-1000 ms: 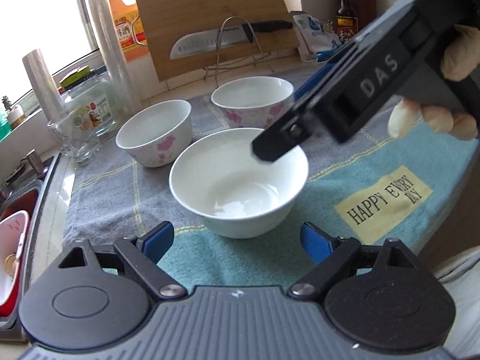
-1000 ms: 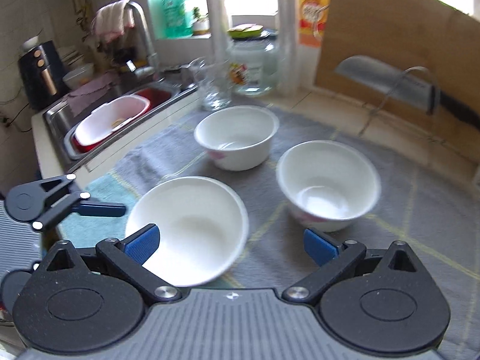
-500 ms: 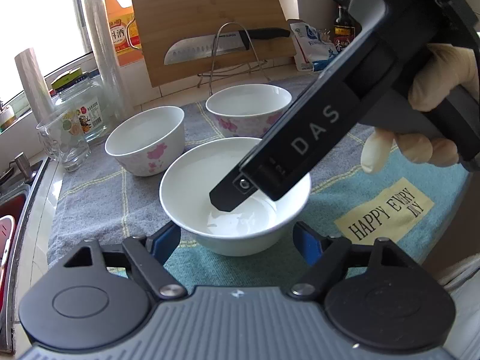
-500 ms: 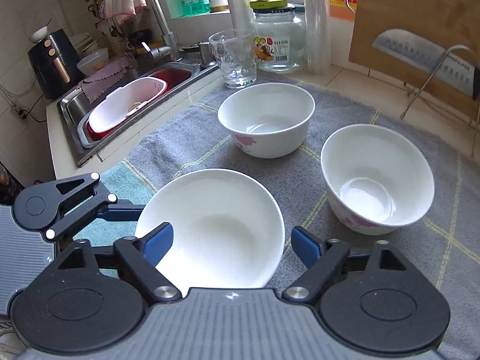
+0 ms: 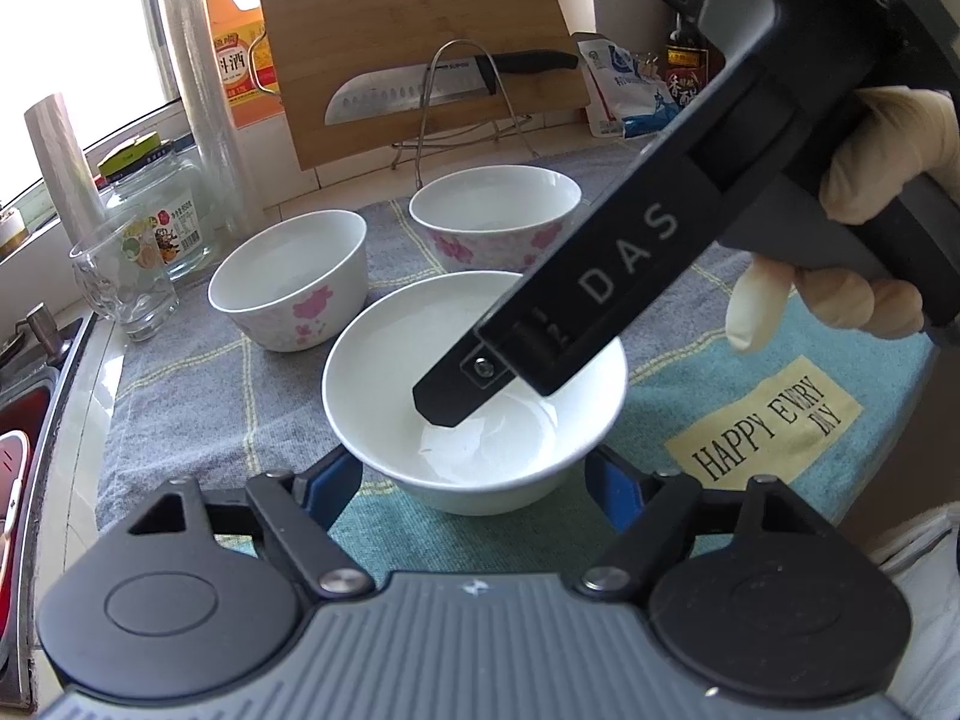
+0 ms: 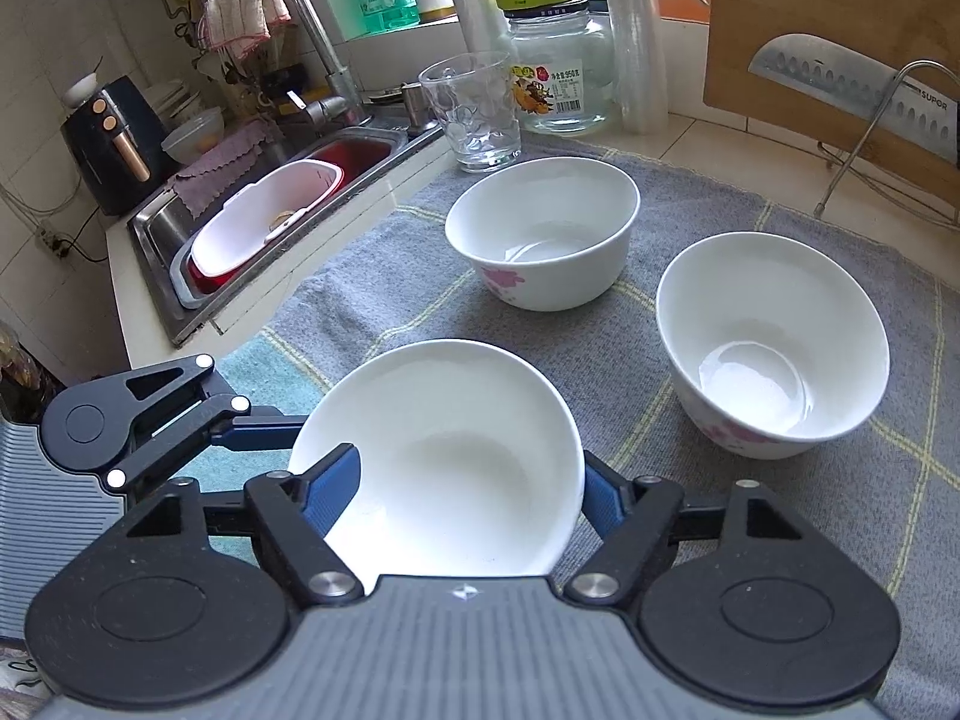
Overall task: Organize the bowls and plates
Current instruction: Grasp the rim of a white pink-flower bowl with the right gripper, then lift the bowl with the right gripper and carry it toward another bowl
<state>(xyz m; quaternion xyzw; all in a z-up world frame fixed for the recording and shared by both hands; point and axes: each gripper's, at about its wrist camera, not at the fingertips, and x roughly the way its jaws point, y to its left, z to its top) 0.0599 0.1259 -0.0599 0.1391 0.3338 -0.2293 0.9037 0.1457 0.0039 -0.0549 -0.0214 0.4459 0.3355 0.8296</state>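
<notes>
- Both grippers have closed in on the plain white bowl (image 5: 474, 396) since the earlier frames: then they stood wide and short of it, now they flank it.
- Bowl sits on the teal end of the towel (image 5: 690, 420), nearest me, in front of two flowered bowls (image 6: 543, 228) (image 6: 771, 342).
- My left gripper (image 5: 474, 480): jaws have just been closing, bowl between them, blue pads at its base on both sides. Can't tell if they press yet.
- My right gripper (image 6: 465, 486): also just been closing, bowl between the pads; left pad lies over the rim, right pad at the wall. Looks like contact, not a firm clamp.
- My judgement: step is grabbing this bowl to nest it into a flowered one.
- Risks: glazed curved wall, pads could slide up and the bowl squirts out or tips.
- Two grippers on one bowl can fight; uneven pull twists it.
- Drinking glass (image 6: 471, 111) and jar (image 6: 561, 81) stand behind the far bowl, near the sink (image 6: 360, 150); a loose bowl could knock them.
</notes>
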